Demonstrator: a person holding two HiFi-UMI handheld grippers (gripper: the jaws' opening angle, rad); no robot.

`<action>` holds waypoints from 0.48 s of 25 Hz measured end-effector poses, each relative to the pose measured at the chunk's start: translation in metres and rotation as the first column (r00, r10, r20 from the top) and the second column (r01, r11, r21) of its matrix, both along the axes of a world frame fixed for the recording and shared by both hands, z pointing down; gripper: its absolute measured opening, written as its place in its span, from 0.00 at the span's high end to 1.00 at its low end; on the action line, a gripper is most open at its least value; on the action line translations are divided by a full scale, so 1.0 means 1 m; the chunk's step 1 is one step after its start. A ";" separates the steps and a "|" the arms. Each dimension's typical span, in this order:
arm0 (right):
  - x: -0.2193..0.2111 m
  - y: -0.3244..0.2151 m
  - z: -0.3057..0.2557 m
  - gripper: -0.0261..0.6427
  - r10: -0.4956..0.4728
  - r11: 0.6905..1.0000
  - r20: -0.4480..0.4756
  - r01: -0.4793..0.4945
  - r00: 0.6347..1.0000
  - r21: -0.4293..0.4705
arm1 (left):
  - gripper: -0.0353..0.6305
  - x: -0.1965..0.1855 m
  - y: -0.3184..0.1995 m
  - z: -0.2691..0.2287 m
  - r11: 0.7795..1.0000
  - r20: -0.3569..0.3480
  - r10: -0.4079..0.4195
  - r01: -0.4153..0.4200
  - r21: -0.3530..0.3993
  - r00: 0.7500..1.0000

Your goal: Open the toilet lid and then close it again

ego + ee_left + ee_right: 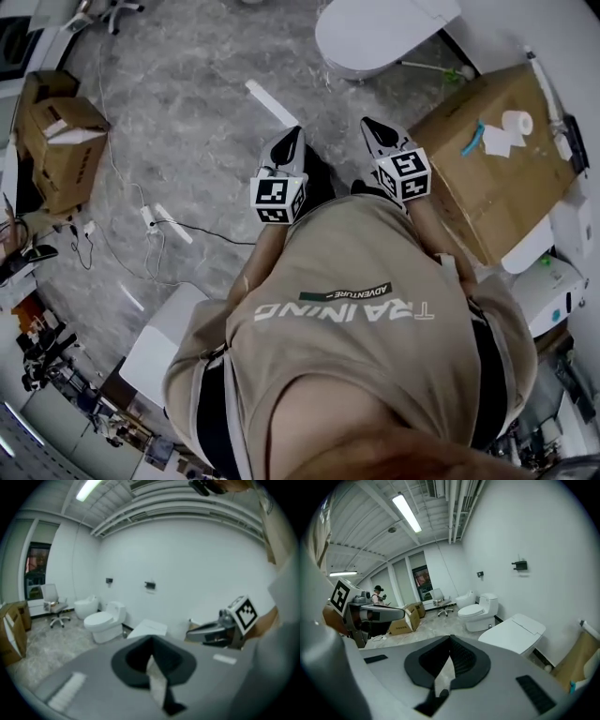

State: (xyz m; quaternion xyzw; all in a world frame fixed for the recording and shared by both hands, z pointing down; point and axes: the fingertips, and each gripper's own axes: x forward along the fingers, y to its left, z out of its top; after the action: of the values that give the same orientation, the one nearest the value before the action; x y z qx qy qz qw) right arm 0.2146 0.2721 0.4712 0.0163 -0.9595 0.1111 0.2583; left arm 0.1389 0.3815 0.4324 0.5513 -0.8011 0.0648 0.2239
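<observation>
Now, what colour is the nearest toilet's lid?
White. The lid shows best in the right gripper view.

Three toilets: the near toilet point(516, 631), middle toilet point(480, 612) and far toilet point(465, 600). Three cardboard boxes: the big box point(469, 199), left box point(67, 155) and rear box point(42, 86). One office chair point(442, 605). One paper roll point(517, 122). Two grippers: the left gripper point(294, 133) and right gripper point(367, 123).

Right gripper point(450, 638) jaws together, empty. Toilet point(514, 633) just beyond, lid down; second toilet point(480, 614) behind it.
</observation>
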 end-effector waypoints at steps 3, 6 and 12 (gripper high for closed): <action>-0.031 -0.014 -0.003 0.94 0.078 0.997 0.002 -0.078 0.997 0.027 | 0.94 -0.038 -0.016 -0.013 0.997 0.048 0.075 -0.076 0.019 0.996; -0.060 -0.033 -0.006 0.94 0.152 0.986 0.000 -0.152 0.988 0.073 | 0.94 -0.076 -0.027 -0.021 0.990 0.086 0.136 -0.139 0.037 0.987; -0.110 -0.046 -0.008 0.94 0.211 0.973 -0.006 -0.209 0.977 0.097 | 0.94 -0.147 -0.036 -0.004 0.984 0.055 0.175 -0.177 0.028 0.983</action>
State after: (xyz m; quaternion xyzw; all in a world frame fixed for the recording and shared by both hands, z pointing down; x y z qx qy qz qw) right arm 0.1045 0.2265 0.4627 0.1310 -0.9545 0.0916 0.2519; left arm -0.0082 0.3458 0.4284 0.6216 -0.7558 0.0856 0.1873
